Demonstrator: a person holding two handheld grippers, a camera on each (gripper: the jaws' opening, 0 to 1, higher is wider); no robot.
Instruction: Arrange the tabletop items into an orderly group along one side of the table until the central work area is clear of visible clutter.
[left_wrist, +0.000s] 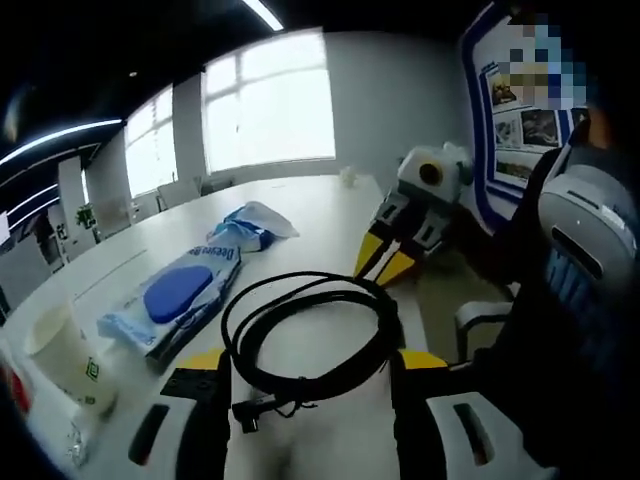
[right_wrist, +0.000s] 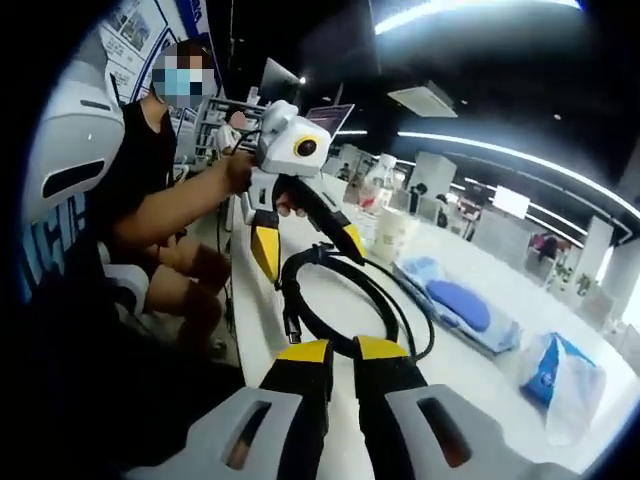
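A coiled black cable (left_wrist: 300, 335) lies on the white table (left_wrist: 320, 205). My left gripper (left_wrist: 310, 362) is open, its yellow-tipped jaws spread wide to either side of the coil. My right gripper (left_wrist: 385, 262) comes in from the right with its jaws close together at the coil's far edge. In the right gripper view, my right gripper (right_wrist: 343, 350) looks shut on the near loop of the cable (right_wrist: 345, 300). Beyond it, my left gripper (right_wrist: 308, 243) straddles the far loop in a person's hand.
A blue wet-wipes pack (left_wrist: 175, 295) (right_wrist: 455, 305), a crumpled blue-and-white bag (left_wrist: 250, 225) (right_wrist: 560, 375) and a paper cup (left_wrist: 65, 355) (right_wrist: 392, 235) stand on the table. A person (right_wrist: 150, 190) sits at the table's edge. Windows and chairs lie beyond the far end.
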